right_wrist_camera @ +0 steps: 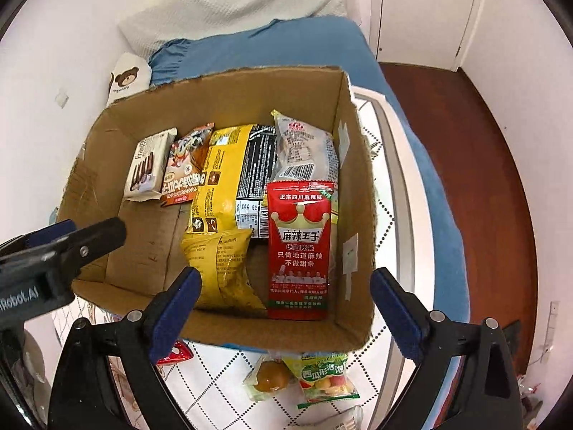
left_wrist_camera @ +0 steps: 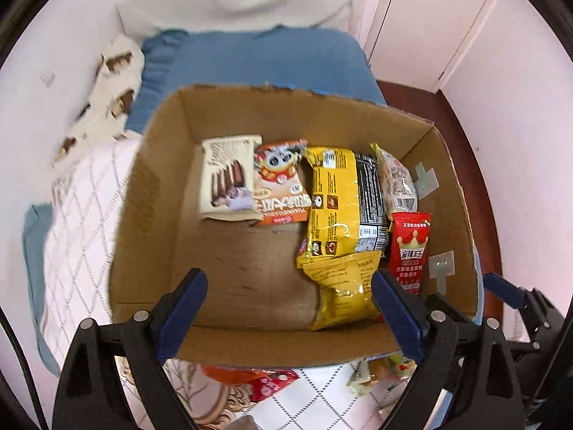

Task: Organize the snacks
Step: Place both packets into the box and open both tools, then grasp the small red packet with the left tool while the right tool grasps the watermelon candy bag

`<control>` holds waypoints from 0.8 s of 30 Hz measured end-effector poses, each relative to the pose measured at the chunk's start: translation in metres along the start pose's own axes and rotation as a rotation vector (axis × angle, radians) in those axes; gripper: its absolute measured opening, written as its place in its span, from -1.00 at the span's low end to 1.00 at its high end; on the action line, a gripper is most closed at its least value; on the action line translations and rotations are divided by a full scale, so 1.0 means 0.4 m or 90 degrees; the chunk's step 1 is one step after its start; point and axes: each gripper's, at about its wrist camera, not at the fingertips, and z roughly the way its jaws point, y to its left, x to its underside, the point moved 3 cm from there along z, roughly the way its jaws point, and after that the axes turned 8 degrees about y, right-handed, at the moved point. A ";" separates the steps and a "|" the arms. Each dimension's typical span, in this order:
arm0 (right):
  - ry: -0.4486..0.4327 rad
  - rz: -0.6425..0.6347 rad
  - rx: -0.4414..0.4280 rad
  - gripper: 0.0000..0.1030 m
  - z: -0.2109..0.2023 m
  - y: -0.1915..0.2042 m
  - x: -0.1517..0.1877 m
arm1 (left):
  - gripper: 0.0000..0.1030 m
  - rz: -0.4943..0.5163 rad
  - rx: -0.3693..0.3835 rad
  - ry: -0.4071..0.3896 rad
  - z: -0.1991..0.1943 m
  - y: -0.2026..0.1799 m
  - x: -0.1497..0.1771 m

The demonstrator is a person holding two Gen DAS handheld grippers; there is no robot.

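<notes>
Both the left hand-held gripper (left_wrist_camera: 290, 308) and the right hand-held gripper (right_wrist_camera: 286, 304) stand wide and hold nothing above the cardboard box (right_wrist_camera: 222, 86) on the bed (right_wrist_camera: 422, 186). Inside, a red spicy-strip packet (right_wrist_camera: 299, 251) lies along the box's right wall, a yellow bag (right_wrist_camera: 222, 261) beside it. Two sweets packets (right_wrist_camera: 301, 376) lie on the bed by the box's near edge.
</notes>
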 end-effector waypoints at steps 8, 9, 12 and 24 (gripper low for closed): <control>-0.050 -0.002 0.007 0.89 -0.078 0.016 0.060 | 0.82 0.011 -0.010 -0.080 -0.076 0.009 0.059; -0.056 -0.002 0.006 0.89 -0.089 0.016 0.068 | 0.82 0.012 -0.012 -0.087 -0.084 0.010 0.065; -0.080 -0.005 0.008 0.89 -0.127 0.023 0.093 | 0.82 0.020 -0.015 -0.111 -0.119 0.011 0.091; -0.180 -0.024 -0.001 0.89 -0.299 0.072 0.193 | 0.82 0.035 0.011 -0.190 -0.272 0.019 0.196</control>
